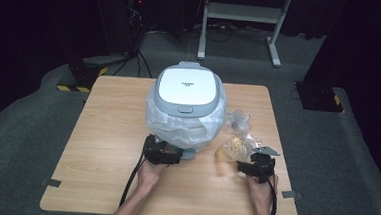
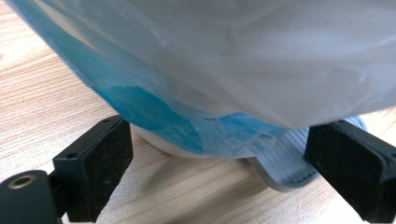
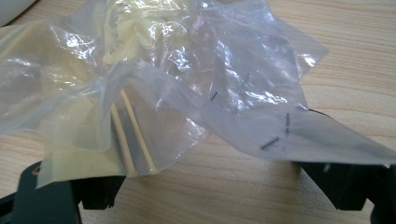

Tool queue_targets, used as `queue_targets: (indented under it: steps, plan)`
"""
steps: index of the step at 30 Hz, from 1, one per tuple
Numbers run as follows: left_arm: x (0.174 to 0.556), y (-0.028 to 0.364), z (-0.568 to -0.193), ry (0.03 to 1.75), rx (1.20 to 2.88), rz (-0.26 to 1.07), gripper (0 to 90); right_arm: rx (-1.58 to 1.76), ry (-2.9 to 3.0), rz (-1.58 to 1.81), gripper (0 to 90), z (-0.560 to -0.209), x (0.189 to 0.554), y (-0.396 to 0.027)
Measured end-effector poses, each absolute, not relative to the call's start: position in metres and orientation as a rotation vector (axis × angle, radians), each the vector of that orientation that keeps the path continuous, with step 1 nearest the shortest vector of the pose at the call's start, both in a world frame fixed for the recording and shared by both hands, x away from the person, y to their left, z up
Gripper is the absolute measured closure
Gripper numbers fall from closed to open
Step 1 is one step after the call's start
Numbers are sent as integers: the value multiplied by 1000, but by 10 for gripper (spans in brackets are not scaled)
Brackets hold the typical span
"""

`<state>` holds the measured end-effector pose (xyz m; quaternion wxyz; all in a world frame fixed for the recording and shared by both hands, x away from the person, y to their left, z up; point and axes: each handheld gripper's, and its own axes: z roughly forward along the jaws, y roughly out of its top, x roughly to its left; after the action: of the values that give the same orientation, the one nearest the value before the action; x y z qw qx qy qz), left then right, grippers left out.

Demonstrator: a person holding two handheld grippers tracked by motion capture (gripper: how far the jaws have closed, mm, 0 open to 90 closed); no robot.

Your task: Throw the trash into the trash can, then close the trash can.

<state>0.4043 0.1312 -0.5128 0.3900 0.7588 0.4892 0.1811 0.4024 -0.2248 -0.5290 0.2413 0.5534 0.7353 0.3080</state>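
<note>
A light wooden table [image 1: 107, 132] stands on grey carpet [image 1: 21, 142] in a dim room. Beyond its far edge rise the legs of a white metal frame [image 1: 239, 13], with dark cables [image 1: 134, 14] trailing to the left. Black stands with yellow-and-black hazard tape [image 1: 82, 88] sit off both far corners.

A second crumpled clear bag [image 1: 238, 119] lies on the wooden table [image 1: 107, 132].

You had one counter [image 1: 106, 147] before you, and on it stood one white-lidded cooker [image 1: 187, 90] wrapped in one sheet of plastic film [image 1: 177, 129]. Beside it lay two clear plastic bags: one with yellowish contents [image 1: 232, 147] and one farther back [image 1: 238, 120]. You held two tools, the left tool [image 1: 178, 157] and the right tool [image 1: 240, 166].
</note>
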Motion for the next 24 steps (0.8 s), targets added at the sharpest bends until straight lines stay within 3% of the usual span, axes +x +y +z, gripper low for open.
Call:
queue_targets:
  steps: [1, 3, 4, 14, 15, 16, 17, 19, 21, 22, 23, 24]
  plan:
    - [405, 123, -516, 1288, 1804, 458, 75, 1513, 2011, 843, 160, -529, 402, -225]
    - [405, 121, -517, 1299, 1772, 461, 74, 1514, 2011, 843, 160, -529, 402, -225]
    - [404, 136, -511, 1199, 2050, 496, 74, 1513, 2011, 843, 160, -529, 402, -225]
    - [405, 128, -515, 1239, 1933, 498, 64, 1516, 2010, 844, 161, -529, 402, -225]
    - [406, 120, -518, 1282, 1794, 484, 64, 1515, 2010, 844, 162, -529, 402, -225]
    - [406, 120, -519, 1281, 1795, 488, 63, 1514, 2010, 843, 162, -529, 402, -225]
    - [405, 128, -516, 1232, 1942, 507, 62, 1514, 2010, 844, 162, -529, 402, -225]
    - [406, 130, -516, 1215, 1982, 524, 62, 1511, 2012, 844, 165, -529, 402, -225]
    - [406, 131, -516, 1214, 1981, 519, 62, 1510, 2012, 845, 165, -529, 402, -225]
    - [406, 122, -520, 1257, 1832, 492, 62, 1511, 2013, 845, 165, -529, 402, -224]
    - [405, 131, -517, 1211, 1960, 510, 62, 1509, 2013, 844, 165, -529, 402, -225]
    - [405, 131, -517, 1211, 1960, 510, 62, 1509, 2013, 845, 166, -529, 402, -225]
